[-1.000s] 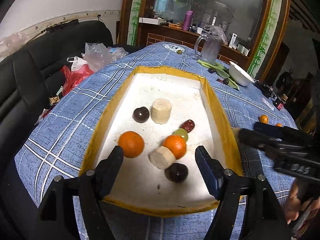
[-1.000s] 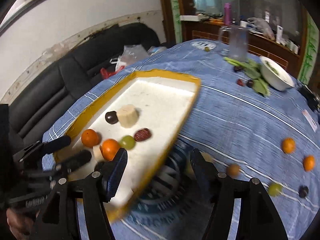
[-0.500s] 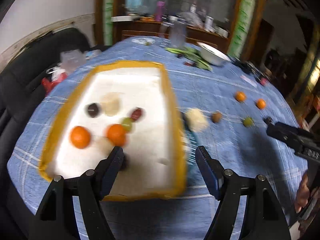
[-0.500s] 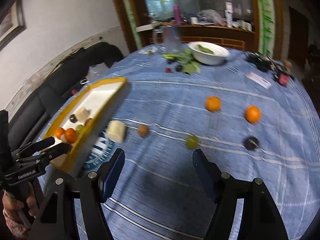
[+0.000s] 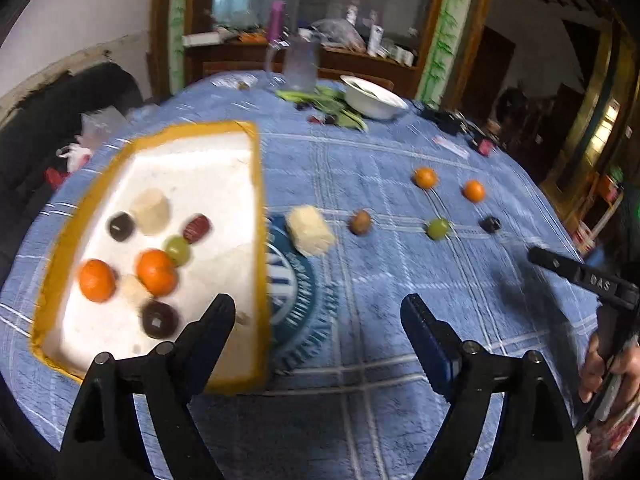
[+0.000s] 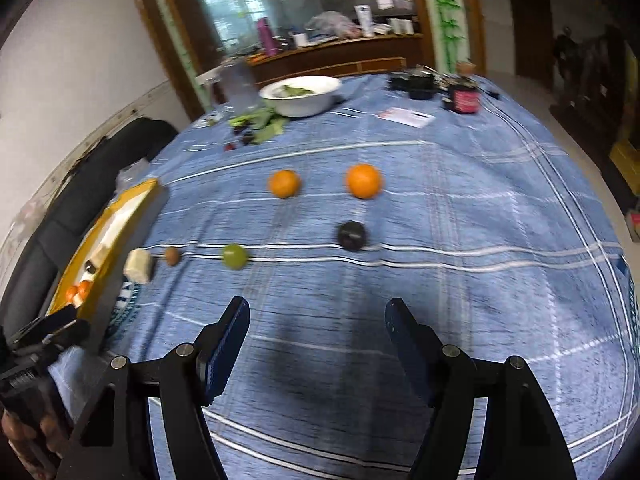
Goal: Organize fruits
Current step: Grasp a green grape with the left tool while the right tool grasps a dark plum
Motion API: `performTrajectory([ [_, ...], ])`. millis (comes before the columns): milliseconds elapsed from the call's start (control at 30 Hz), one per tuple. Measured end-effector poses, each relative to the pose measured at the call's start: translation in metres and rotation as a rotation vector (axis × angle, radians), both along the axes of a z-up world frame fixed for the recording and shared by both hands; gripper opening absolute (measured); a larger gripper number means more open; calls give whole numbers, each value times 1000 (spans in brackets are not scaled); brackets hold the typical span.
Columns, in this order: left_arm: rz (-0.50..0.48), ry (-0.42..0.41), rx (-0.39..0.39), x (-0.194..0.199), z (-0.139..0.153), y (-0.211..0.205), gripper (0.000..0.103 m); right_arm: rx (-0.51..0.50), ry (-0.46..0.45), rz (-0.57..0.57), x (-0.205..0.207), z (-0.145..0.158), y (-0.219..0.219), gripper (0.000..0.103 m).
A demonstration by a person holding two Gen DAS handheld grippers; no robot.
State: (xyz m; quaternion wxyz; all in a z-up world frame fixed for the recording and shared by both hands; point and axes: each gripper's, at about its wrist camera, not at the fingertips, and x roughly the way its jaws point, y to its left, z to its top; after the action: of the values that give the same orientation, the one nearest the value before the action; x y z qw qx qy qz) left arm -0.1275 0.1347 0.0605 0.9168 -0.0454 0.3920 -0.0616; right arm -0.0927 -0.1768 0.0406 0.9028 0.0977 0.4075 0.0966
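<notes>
— If we look from the right claw, which fruit is closest?
— Its jaws are apart with nothing between them. Up past them lies the green grape, a bit left of the middle. The dark plum is a bit farther, and the two oranges are farthest.
— And the left claw?
— Its jaws are opening, with nothing between them. It hangs by the yellow tray, so I think the right claw is nearer the loose fruit.
— What does only the left view show?
— All the fruit inside the tray. The right view shows just its edge, at middle left.
</notes>
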Motion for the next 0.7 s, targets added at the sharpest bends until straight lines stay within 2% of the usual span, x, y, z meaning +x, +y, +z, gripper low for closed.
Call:
performTrajectory([
  [100, 1, -85, 11, -7, 13, -1, 84, 10, 18, -32, 3, -5, -14, 74],
  [233, -82, -152, 20, -12, 26, -22, 85, 6, 19, -33, 10, -5, -15, 74],
  [333, -142, -141, 48, -7, 23, -43, 85, -13, 17, -22, 21, -6, -9, 74],
  [500, -219, -99, 47, 9, 15, -72, 85, -51, 40, -22, 48, -15, 3, 74],
  [700, -263, -48, 50, 40, 4, -99, 84, -210, 48, -23, 80, -24, 20, 74],
])
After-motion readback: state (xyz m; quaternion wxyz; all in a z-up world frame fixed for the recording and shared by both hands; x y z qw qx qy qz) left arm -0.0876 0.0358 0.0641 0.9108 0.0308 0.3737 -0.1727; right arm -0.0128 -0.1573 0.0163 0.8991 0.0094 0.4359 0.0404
